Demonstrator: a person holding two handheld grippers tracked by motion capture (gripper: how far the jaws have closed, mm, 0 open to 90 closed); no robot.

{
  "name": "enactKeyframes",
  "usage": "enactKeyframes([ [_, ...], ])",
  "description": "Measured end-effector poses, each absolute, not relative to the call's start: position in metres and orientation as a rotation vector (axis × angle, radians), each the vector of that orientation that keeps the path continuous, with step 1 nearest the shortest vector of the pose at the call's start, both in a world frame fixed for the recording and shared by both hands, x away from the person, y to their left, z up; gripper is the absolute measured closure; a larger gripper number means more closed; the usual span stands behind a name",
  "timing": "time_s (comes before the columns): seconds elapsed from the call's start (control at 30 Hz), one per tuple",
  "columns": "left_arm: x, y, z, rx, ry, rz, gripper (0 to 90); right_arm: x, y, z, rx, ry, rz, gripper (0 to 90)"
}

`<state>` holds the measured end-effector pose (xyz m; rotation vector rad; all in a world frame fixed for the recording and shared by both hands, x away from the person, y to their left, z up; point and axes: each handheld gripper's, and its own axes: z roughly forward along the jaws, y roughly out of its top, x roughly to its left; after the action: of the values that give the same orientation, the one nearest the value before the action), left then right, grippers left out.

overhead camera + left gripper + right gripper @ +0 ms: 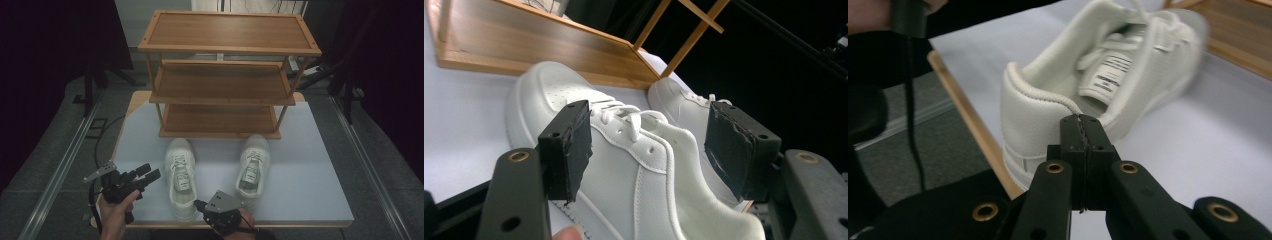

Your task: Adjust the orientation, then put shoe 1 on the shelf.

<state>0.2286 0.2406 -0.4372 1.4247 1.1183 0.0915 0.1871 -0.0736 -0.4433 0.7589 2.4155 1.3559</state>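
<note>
Two white sneakers stand on the table with their toes toward a wooden rack: the left shoe and the right shoe. My left gripper is open beside the left shoe's outer side. In the left gripper view that shoe lies between and just beyond the parted jaws of the left gripper, with the right shoe farther off. My right gripper is shut with nothing in it, low at the table's front edge. The right gripper points its tips at the left shoe's heel.
A three-tier wooden shoe rack with bare shelves stands at the back of the pale table. The table's wooden front edge runs close under the right gripper. Dark stands and a metal rail flank the table on the floor.
</note>
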Motion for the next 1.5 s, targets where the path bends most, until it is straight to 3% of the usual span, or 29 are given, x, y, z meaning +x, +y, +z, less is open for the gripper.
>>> enactKeyframes([
  [0.6, 0.226, 0.261, -0.44, 1.406, 1.165, 0.111, 35.1, 0.198, -0.009, -0.45, 0.641, 2.535, 1.493, 89.4],
  [0.83, 0.225, 0.259, -0.44, 1.418, 1.155, 0.124, 35.2, 0.196, -0.05, -0.435, 0.687, 2.422, 1.55, 86.2],
  [1.0, 0.226, 0.253, -0.44, 1.454, 1.133, 0.118, 34.6, 0.199, -0.094, -0.424, 0.762, 2.336, 1.581, 79.1],
  [1.03, 0.226, 0.251, -0.441, 1.461, 1.133, 0.124, 34.2, 0.202, -0.109, -0.421, 0.8, 2.3, 1.61, 73.9],
  [1.5, 0.228, 0.243, -0.439, 1.516, 1.115, 0.185, 34.1, 0.203, -0.138, -0.421, 0.882, 2.259, 1.604, 59.8],
])
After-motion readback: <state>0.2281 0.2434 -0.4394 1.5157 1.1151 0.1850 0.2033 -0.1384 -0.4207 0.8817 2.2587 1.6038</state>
